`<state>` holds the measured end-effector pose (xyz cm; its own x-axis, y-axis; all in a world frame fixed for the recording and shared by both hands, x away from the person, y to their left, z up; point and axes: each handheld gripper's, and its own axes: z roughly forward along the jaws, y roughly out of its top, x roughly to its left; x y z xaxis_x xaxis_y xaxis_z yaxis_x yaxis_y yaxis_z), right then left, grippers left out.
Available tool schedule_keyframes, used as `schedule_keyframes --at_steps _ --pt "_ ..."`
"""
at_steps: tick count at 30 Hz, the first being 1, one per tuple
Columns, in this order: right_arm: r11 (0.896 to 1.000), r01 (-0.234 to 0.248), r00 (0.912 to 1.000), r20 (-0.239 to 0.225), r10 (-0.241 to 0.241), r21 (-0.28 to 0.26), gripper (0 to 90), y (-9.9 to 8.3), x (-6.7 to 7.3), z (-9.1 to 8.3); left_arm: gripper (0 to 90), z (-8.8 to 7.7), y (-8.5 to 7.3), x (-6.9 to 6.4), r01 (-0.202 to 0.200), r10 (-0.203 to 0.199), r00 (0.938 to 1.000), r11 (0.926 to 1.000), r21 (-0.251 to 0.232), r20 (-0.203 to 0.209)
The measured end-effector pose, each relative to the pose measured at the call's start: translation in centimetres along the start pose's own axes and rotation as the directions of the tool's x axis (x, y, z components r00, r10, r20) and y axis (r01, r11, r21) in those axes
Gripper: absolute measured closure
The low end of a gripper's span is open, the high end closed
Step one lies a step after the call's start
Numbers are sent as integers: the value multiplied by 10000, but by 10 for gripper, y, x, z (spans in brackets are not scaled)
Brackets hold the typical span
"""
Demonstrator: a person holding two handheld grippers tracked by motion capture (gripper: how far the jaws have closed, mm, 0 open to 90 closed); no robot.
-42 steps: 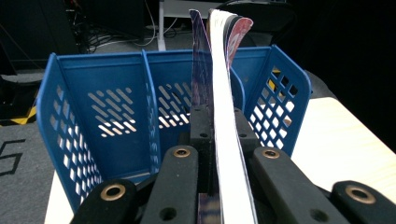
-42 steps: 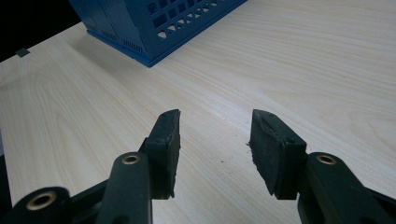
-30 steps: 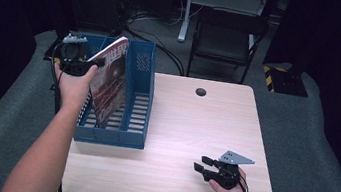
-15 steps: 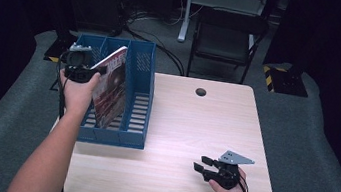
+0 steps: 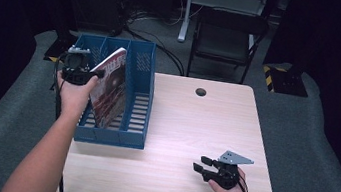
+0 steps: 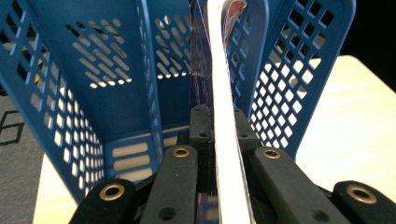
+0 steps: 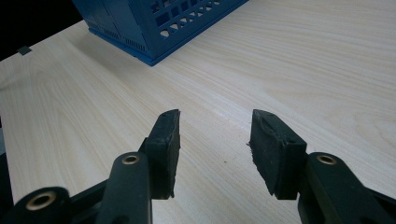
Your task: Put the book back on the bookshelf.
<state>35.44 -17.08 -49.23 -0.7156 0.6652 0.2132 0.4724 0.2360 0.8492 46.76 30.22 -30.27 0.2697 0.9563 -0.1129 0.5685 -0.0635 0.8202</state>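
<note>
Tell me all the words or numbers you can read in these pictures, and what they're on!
Magazine cover, held in the left gripper over the blue file rack: big letters run along the top, but they are too blurred to read.
Dark mat beside the table, in the left gripper view: a black mark shaped like a "6", cut off at the edge, so unsure.
No other words or numbers can be read.

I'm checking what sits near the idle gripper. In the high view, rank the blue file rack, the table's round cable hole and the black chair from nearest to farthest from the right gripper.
From the right gripper:
1. Blue file rack, left on the table.
2. Cable hole, by the table's far edge.
3. Black chair, on the floor beyond the table.
</note>
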Motion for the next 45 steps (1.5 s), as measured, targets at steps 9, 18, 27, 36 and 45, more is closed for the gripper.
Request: schedule_keyframes --at_steps 9,18,27,36,45 --pt "9999 -47 10000 40 46 93 526 -1 1 2 809 -9 -6 3 -154 140 9996 9981 597 242" --pt "9999 -34 10000 36 34 159 524 -1 1 3 768 -15 -8 6 -429 406 9989 9937 1037 247" --pt "9997 9 10000 88 -11 230 520 -2 0 4 796 -23 -3 10 -709 669 9973 9835 1663 296" --pt "9997 -31 10000 56 30 240 520 -2 0 4 816 -22 0 8 -658 613 9977 9791 1923 292" --pt "9997 -55 10000 50 54 233 520 -2 0 4 838 -22 1 6 -751 676 9967 9774 1974 442"
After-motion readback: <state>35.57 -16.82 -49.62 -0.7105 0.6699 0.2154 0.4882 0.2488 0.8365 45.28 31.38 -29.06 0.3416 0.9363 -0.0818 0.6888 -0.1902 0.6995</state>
